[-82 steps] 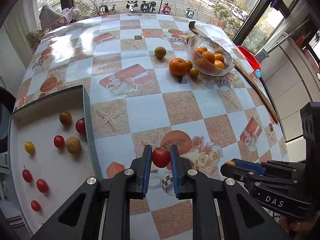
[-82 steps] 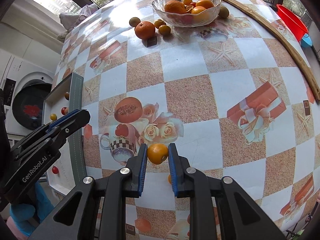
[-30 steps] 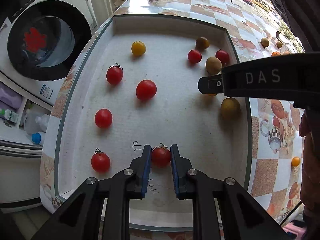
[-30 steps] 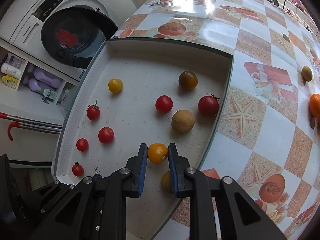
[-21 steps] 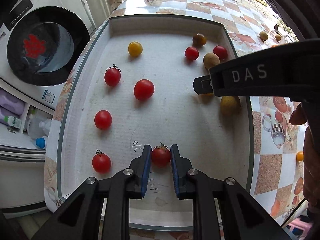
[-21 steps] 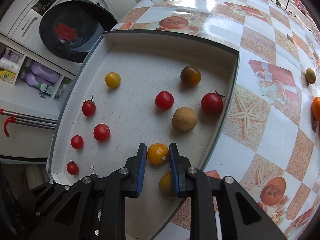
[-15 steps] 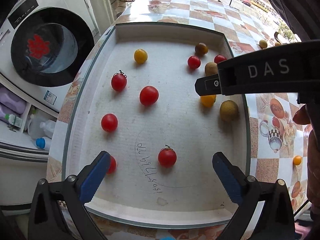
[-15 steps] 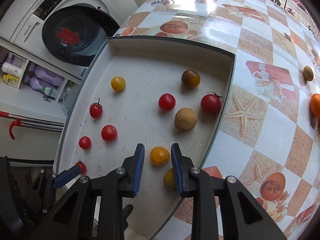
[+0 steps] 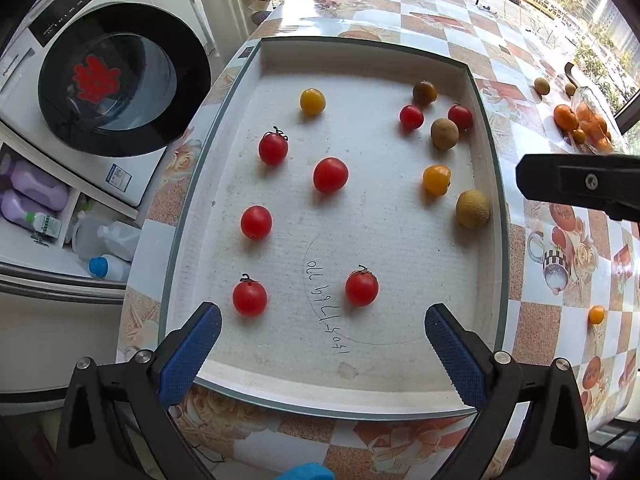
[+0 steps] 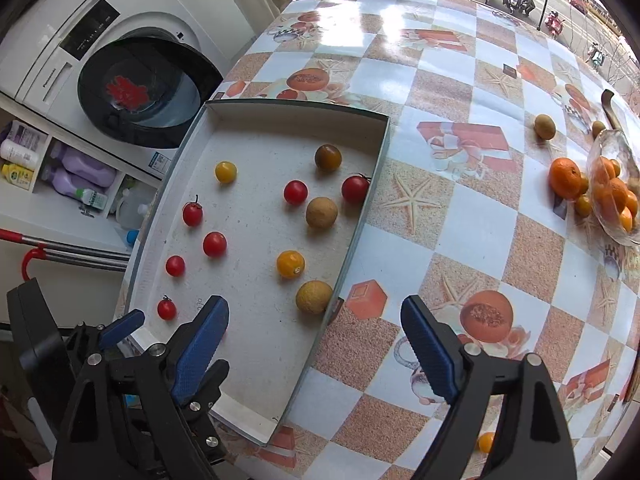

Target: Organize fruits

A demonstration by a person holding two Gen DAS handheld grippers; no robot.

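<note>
A white tray at the table's left edge holds several red tomatoes, two yellow ones and some brownish fruits. My left gripper hangs wide open above the tray's near end. A red tomato with a stem lies loose on the tray floor just beyond its fingertips. My right gripper hovers over the tray's right rim, its jaws opening, with nothing pressed between them. A yellow tomato rests free on the tray ahead of it, beside a tan fruit.
A glass bowl of oranges stands at the far right, with a mandarin and small fruits beside it. One small yellow tomato lies on the patterned tablecloth. A washing machine and shelves stand beyond the table's left edge.
Both grippers opened and let go: the red tomato from the left one, the yellow tomato from the right one. Both fruits now lie on the tray. The right gripper rose and shifted right.
</note>
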